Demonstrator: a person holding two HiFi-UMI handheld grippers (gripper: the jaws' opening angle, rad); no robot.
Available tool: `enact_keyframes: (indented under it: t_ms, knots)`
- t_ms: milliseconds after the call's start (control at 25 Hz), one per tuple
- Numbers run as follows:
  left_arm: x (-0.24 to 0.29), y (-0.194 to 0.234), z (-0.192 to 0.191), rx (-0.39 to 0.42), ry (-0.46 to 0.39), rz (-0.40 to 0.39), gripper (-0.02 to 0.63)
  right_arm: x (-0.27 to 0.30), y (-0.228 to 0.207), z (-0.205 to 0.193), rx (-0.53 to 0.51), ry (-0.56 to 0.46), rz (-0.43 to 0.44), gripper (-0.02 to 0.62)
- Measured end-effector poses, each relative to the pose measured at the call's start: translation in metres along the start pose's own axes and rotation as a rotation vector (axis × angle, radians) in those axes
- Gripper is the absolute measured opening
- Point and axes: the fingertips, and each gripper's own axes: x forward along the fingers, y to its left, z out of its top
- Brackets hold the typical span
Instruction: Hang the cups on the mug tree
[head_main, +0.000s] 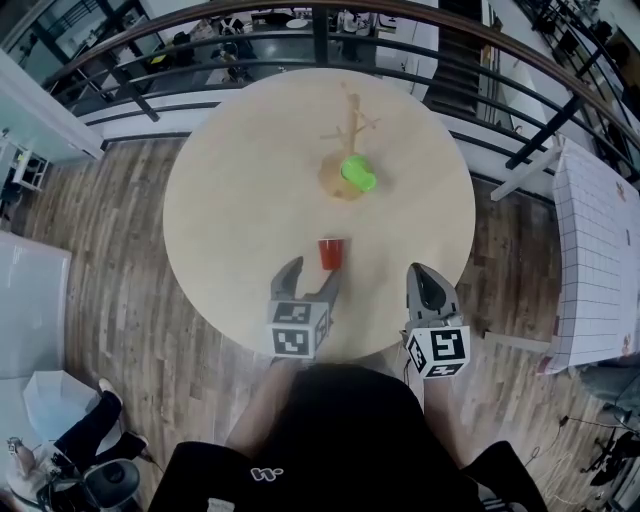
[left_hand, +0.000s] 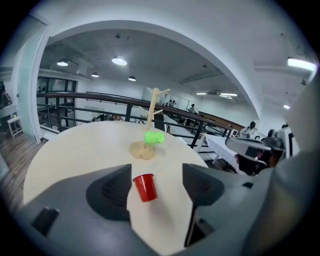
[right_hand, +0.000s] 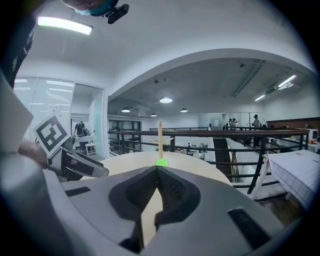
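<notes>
A small red cup (head_main: 330, 252) stands upright on the round table (head_main: 230, 200), just in front of my left gripper (head_main: 311, 278). That gripper is open. In the left gripper view the red cup (left_hand: 145, 187) shows between the spread fingers (left_hand: 112, 192), a little beyond them and untouched. The wooden mug tree (head_main: 351, 128) stands further back, with a green cup (head_main: 357, 172) sideways low on it, just above the base. My right gripper (head_main: 421, 274) hovers at the table's near right edge, shut and empty. Its view looks past the closed gripper (right_hand: 157, 168) at the mug tree (right_hand: 160, 134) and green cup (right_hand: 161, 162).
A dark railing (head_main: 300, 40) curves behind the table, with a lower floor beyond it. A white table (head_main: 600, 250) stands at the right. Wooden floor surrounds the round table, and a white bin (head_main: 50, 400) sits at the lower left.
</notes>
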Motion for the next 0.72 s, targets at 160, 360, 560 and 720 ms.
enact_keyframes:
  t_ms: [160,360,560,720]
  knots:
    - [0.015,0.002,-0.016,-0.027,0.083,-0.004,0.305,-0.009,-0.010,-0.010,0.017,0.024,-0.028,0.009]
    - [0.034,0.006,-0.037,-0.054,0.182,-0.012,0.305,-0.019,-0.016,-0.019,0.029,0.045,-0.056,0.009]
    - [0.061,0.012,-0.058,-0.022,0.290,0.003,0.305,-0.033,-0.022,-0.027,0.041,0.067,-0.082,0.009]
    - [0.076,0.017,-0.069,0.002,0.362,0.022,0.305,-0.044,-0.030,-0.039,0.074,0.097,-0.120,0.009]
